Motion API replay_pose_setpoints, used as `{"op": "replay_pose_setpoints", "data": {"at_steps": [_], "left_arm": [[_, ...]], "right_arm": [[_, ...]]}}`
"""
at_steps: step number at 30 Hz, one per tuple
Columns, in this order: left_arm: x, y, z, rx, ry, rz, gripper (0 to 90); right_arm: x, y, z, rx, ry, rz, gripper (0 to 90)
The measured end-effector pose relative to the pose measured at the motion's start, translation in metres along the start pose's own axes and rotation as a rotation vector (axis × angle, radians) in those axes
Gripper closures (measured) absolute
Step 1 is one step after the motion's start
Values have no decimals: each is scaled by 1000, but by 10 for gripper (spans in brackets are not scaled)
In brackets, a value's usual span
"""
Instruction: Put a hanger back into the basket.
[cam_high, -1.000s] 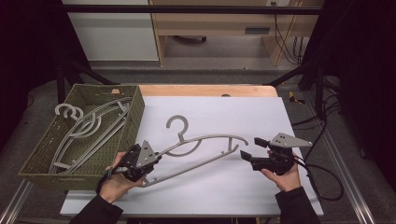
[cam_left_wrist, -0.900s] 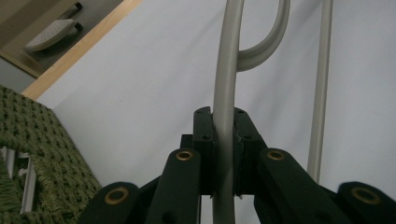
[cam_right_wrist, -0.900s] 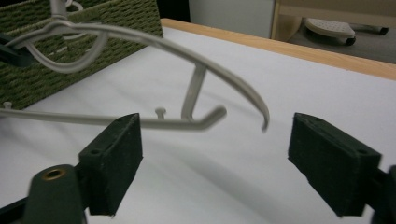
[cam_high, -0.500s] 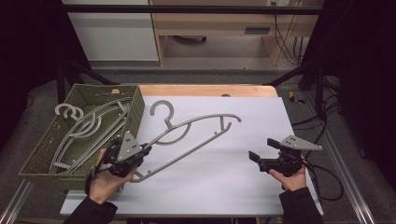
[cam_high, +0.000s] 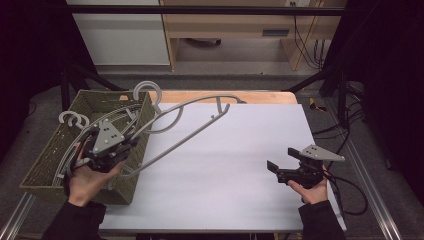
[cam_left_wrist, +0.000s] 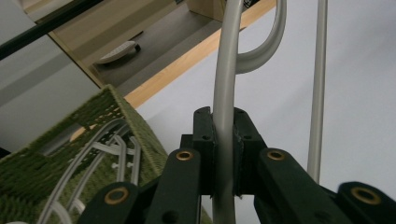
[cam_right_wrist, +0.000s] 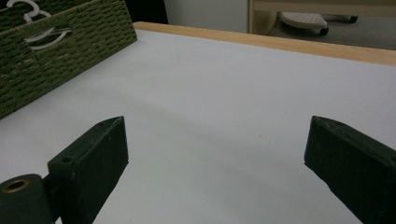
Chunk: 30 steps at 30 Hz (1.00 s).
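The left gripper (cam_high: 112, 150) is clamped on the grey plastic hanger (cam_high: 192, 125), its long axis slanting far-right above the green woven basket (cam_high: 45, 170); the right gripper (cam_high: 280, 172) stands agape, empty

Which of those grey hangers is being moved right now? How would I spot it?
Find the green woven basket at the table's left edge. Just beside its near right corner the left gripper is shut on one grey hanger. The other hangers lie inside the basket, whereas this one sticks up and out over the white tabletop, hook above the basket's far corner.
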<state>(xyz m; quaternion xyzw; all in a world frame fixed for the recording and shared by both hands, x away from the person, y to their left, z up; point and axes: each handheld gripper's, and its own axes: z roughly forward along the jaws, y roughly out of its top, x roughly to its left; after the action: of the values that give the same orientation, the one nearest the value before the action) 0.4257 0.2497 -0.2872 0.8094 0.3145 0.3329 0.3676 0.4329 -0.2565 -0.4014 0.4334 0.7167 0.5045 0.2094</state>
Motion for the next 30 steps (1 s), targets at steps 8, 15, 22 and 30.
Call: {"op": "replay_pose_setpoints", "data": {"at_steps": [8,15,22,30], "left_arm": [[37,-2,-11,16,68,-18,825],[70,-17,-18,37,103,-56,825],[97,-38,-22,56,144,-88,825],[120,-67,-21,91,168,-107,825]], "right_arm": [[0,0,1,-1,-3,-1,54],[0,0,0,-2,-11,-1,49],[0,0,1,-1,-5,-3,47],[0,0,1,-5,-6,-3,42]]}}
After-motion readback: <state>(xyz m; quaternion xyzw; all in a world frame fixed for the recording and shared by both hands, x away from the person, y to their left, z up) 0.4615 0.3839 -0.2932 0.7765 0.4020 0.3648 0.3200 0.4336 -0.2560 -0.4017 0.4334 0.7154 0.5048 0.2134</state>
